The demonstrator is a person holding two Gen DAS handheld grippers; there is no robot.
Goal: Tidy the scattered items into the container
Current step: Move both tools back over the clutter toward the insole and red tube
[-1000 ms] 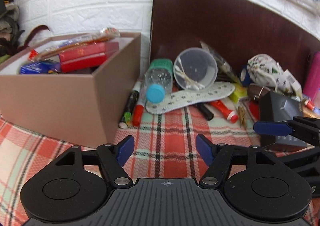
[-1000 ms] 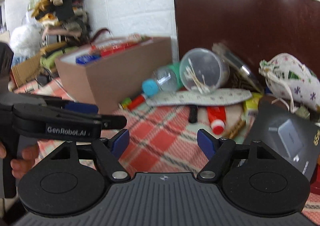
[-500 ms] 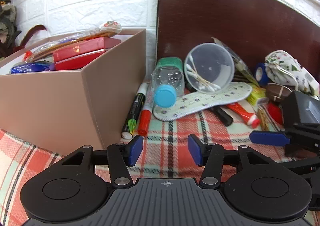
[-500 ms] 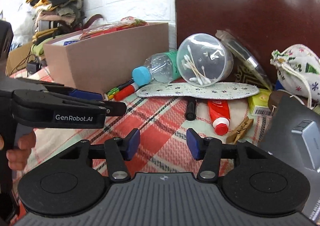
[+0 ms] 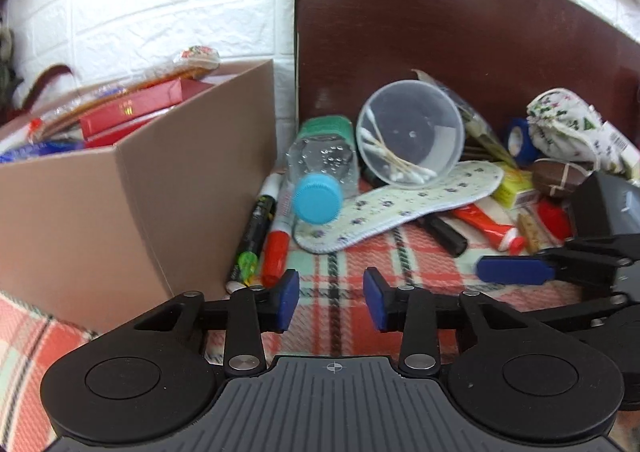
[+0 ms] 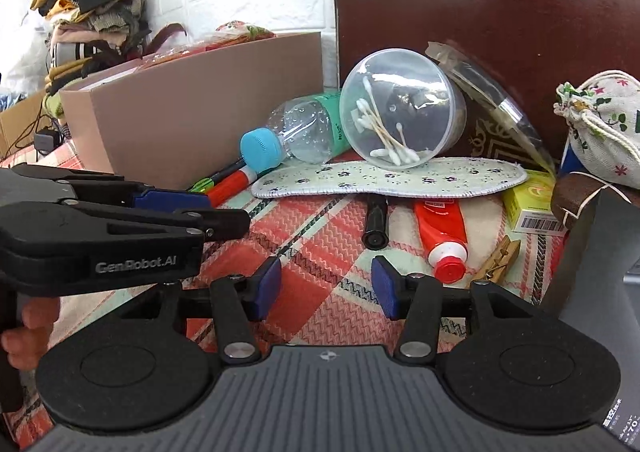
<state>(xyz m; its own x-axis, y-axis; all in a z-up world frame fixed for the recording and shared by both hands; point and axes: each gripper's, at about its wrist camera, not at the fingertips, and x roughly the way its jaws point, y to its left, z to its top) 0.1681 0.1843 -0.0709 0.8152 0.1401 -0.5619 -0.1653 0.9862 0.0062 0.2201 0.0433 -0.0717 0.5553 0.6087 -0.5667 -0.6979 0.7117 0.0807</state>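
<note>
The scattered items lie in a heap on the plaid cloth against a dark brown board (image 5: pixel 460 24): a clear bottle (image 5: pixel 322 168) with a blue cap, a clear tub of cotton swabs (image 5: pixel 410 134) resting on a patterned insole (image 5: pixel 400 208), two markers (image 5: pixel 260 236) beside the box, a red tube (image 6: pixel 442 232), a black pen (image 6: pixel 376 224) and a drawstring pouch (image 6: pixel 600 128). The cardboard box (image 5: pixel 132 212) stands just left of them, already holding red packets. The left gripper (image 5: pixel 331 300) hovers over the cloth, its jaws closing with nothing between them. The right gripper (image 6: pixel 326 288) is partway open and empty.
</note>
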